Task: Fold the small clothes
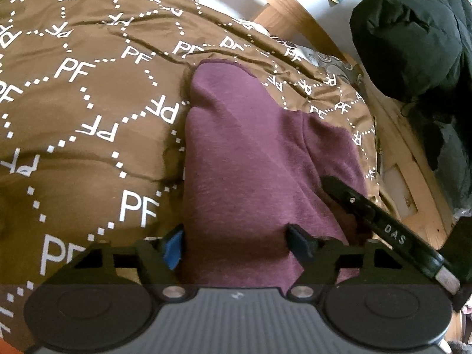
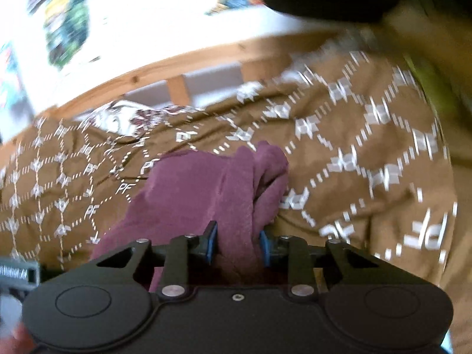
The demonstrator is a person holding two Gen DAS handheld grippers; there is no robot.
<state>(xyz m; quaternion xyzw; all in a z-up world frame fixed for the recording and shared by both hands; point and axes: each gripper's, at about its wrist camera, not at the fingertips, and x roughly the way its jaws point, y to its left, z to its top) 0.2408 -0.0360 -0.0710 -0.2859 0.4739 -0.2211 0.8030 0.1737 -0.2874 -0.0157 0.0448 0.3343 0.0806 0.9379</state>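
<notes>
A purple garment (image 1: 242, 159) lies on the brown bedspread (image 1: 88, 153), stretching away from me. My left gripper (image 1: 237, 246) is low over its near end. Its jaws stand apart: the left pad is at the cloth's left edge and the right finger rests on top of flat cloth. A black finger (image 1: 348, 197) of my right gripper reaches in over the garment's right edge. In the blurred right wrist view, the garment (image 2: 200, 183) is bunched up, and my right gripper (image 2: 237, 246) is shut on a thick fold of it that fills the gap between the blue pads.
The bedspread (image 2: 368, 153) carries a white PF pattern. A wooden bed frame (image 1: 419, 159) runs along the right, with a black bundle of clothing (image 1: 413, 47) on it. Behind are wooden rails (image 2: 177, 88) and a wall with colourful pictures (image 2: 65, 20).
</notes>
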